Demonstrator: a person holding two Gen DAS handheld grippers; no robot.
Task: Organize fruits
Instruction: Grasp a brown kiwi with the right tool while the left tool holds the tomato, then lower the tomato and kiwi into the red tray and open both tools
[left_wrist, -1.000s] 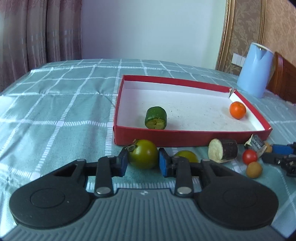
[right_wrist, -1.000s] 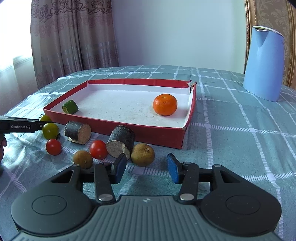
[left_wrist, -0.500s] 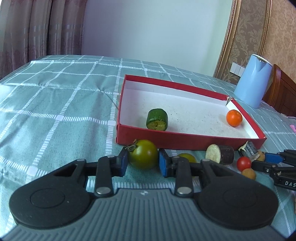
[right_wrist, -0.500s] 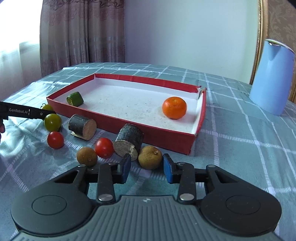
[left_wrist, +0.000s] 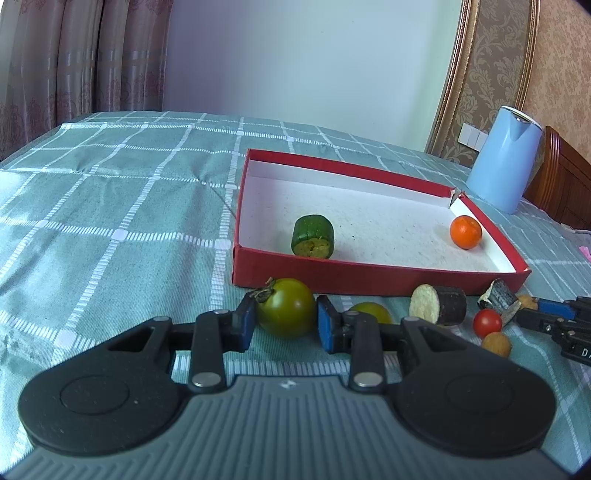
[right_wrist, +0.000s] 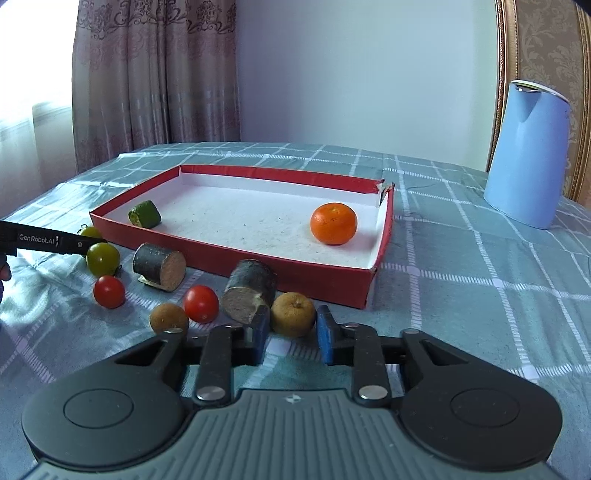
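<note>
Checked teal counter (left_wrist: 110, 206): red tray (right_wrist: 236, 262) holds only an orange (right_wrist: 333, 223) and a green piece (left_wrist: 312, 241). Left gripper (left_wrist: 285, 325) clamps a green tomato (left_wrist: 286, 312); right gripper (right_wrist: 291, 334) grips a brown fruit (right_wrist: 293, 314); several pieces remain outside.

A teal cloth (left_wrist: 110, 206) crossed with white checks covered the table. The tray (right_wrist: 236, 254) was red outside, speckled white within, and it carried a bright orange mandarin (right_wrist: 333, 223) and a green chunk (left_wrist: 312, 240). Blue pads (left_wrist: 327, 328) flanked a dark olive-green tomato (left_wrist: 286, 312). Two red tomatoes (right_wrist: 201, 303), a tan-brown fruit (right_wrist: 293, 314), a pale blue kettle (right_wrist: 528, 155), and patterned pinkish-brown curtains (right_wrist: 147, 74).
</note>
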